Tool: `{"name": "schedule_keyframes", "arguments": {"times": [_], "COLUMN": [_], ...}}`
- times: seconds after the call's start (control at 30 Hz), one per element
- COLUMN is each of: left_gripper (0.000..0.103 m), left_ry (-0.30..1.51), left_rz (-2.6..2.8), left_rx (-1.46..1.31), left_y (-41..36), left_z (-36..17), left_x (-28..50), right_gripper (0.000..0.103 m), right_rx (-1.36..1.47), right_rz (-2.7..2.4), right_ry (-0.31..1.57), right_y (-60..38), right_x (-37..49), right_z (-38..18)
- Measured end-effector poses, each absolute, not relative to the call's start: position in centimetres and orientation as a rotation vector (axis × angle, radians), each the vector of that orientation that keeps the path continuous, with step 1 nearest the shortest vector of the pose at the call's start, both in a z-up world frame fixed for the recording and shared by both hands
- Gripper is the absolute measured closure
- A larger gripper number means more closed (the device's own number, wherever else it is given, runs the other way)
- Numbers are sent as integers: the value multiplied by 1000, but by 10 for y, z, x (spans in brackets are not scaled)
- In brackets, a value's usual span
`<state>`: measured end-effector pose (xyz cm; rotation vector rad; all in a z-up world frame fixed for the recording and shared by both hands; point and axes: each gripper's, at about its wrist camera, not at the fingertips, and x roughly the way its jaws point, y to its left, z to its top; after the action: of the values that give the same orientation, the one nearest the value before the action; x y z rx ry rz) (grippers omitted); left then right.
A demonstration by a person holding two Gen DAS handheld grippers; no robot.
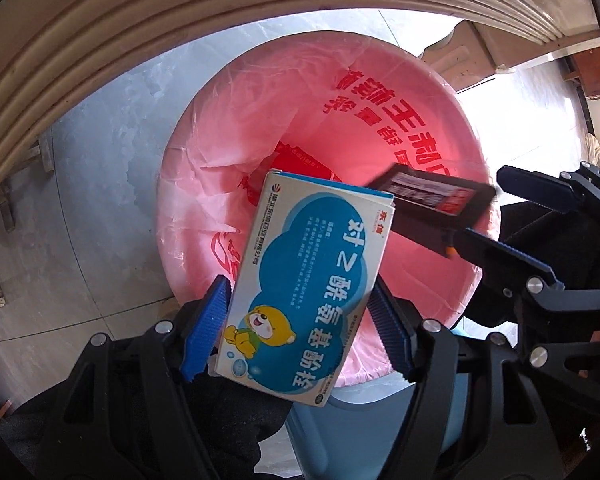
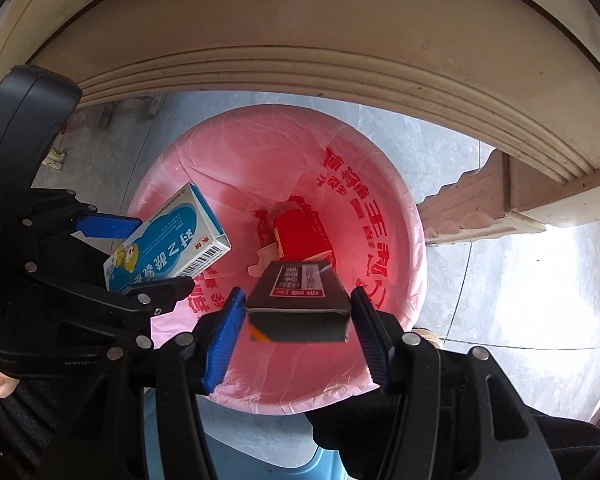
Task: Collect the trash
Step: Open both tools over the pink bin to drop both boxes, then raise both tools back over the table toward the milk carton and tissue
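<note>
Bin (image 1: 188,152) under table edge (image 1: 100,40); left hand-held gripper (image 1: 300,286) grasps blue box (image 1: 296,312); right hand-held gripper (image 2: 298,298) released round dark box (image 2: 300,322).

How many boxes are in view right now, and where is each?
3. The blue-and-white box sits between the left gripper's jaws; the dark box between the right gripper's; a red box lies inside the bin bag. Others may be hidden.

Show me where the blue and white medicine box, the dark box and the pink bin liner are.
Blue and white medicine box (image 1: 300,276): left wrist view, on its printed front face.
Dark box (image 2: 300,280): right wrist view, on its labelled top face.
Pink bin liner (image 2: 236,152): right wrist view, on its far inner wall.
</note>
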<state>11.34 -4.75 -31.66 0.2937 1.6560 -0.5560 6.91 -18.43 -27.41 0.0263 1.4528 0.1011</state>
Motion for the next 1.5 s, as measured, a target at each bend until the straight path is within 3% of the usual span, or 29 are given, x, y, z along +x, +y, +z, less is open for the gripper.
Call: {"name": "schedule_keyframes", "arguments": {"times": [0.13,0.6,1.0,1.2,1.5], "left_gripper": [25,24,24,24,17], "left_ry": [1665,1653,1607,1564,1402], "left_rz": [-547,-500,-484,-500,-443], "left_rx": [264,269,317,289,347], "left_y": [-43,-40,-33,-24,-2], "left_z": [-316,-309,-277,-224,-97], "left_x": [118,118,95,82,109], "right_gripper": [30,29,28,20,9], "right_rx": [41,33,57,101,48], "right_rz": [80,86,111,147,168], "right_ry": [1445,1444,1379,1312,1165], "right_y": [-192,-189,-181,-183,-197], "right_x": [70,72,54,43,69], "right_z": [-274,-274,-236,-186,-84]}}
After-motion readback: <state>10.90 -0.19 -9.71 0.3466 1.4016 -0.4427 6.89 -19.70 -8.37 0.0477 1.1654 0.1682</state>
